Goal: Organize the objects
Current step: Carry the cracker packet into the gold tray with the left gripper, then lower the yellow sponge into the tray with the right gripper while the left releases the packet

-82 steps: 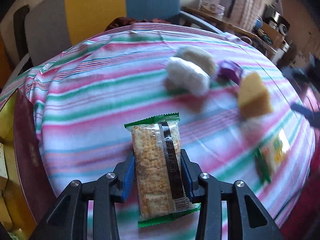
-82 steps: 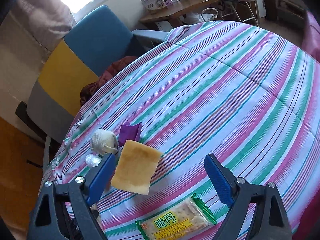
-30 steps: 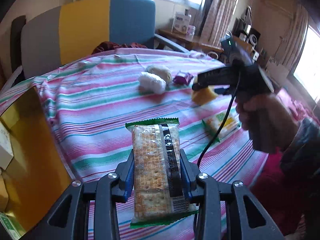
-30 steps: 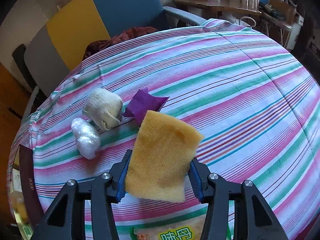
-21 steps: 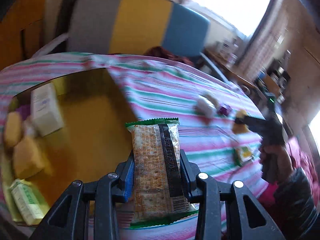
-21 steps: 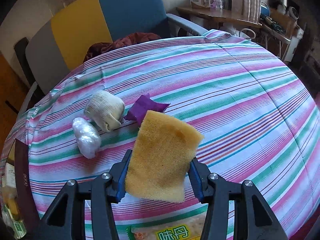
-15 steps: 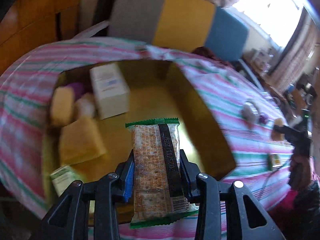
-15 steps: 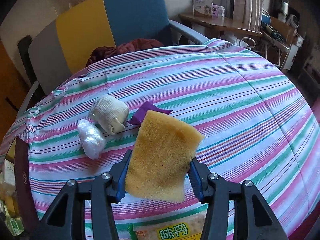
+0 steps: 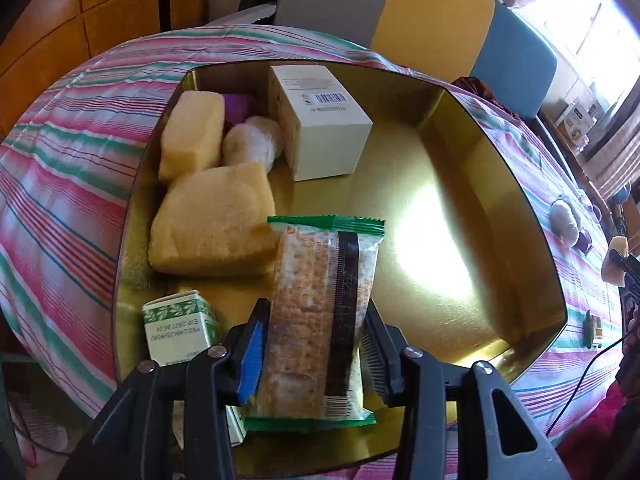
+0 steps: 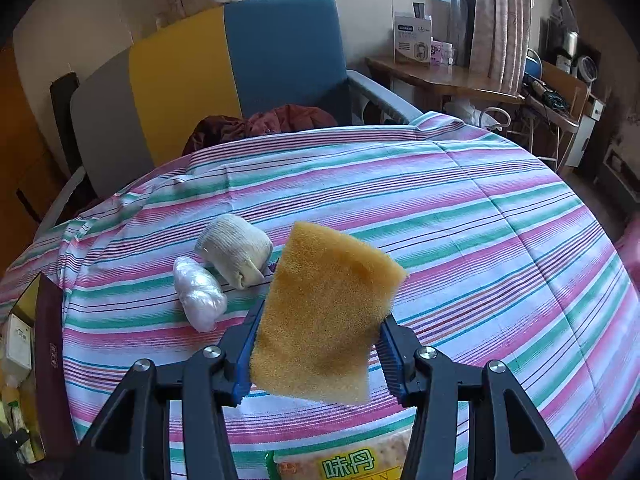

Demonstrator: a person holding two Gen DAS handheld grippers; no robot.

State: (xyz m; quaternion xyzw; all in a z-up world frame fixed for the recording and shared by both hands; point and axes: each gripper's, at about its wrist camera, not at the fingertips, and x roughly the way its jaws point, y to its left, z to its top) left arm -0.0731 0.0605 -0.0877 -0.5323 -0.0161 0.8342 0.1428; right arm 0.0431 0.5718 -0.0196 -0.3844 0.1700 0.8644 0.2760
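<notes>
My left gripper (image 9: 312,344) hangs over a gold tin (image 9: 460,152). A green-edged cracker packet (image 9: 320,312) stands between its jaws. The jaws are opening, and the packet looks blurred and loose between the blue pads. My right gripper (image 10: 316,344) is shut on a yellow sponge (image 10: 324,312), held above the striped tablecloth (image 10: 480,240). Below it a second cracker packet (image 10: 348,460) lies at the table's near edge. A rolled cream sock (image 10: 236,248) and a white plastic-wrapped bundle (image 10: 198,292) lie to the left of the sponge.
The tin holds two yellow sponges (image 9: 212,224), a white box (image 9: 324,136), a green-printed box (image 9: 180,328), a white roll (image 9: 252,140) and something purple (image 9: 238,106). Its right half is bare. A grey, yellow and blue chair (image 10: 240,64) stands behind the table.
My left gripper has swung from the table's middle to over the tin, and the packet has gone slack and blurred between its pads. The right gripper has lifted the sponge slightly.
</notes>
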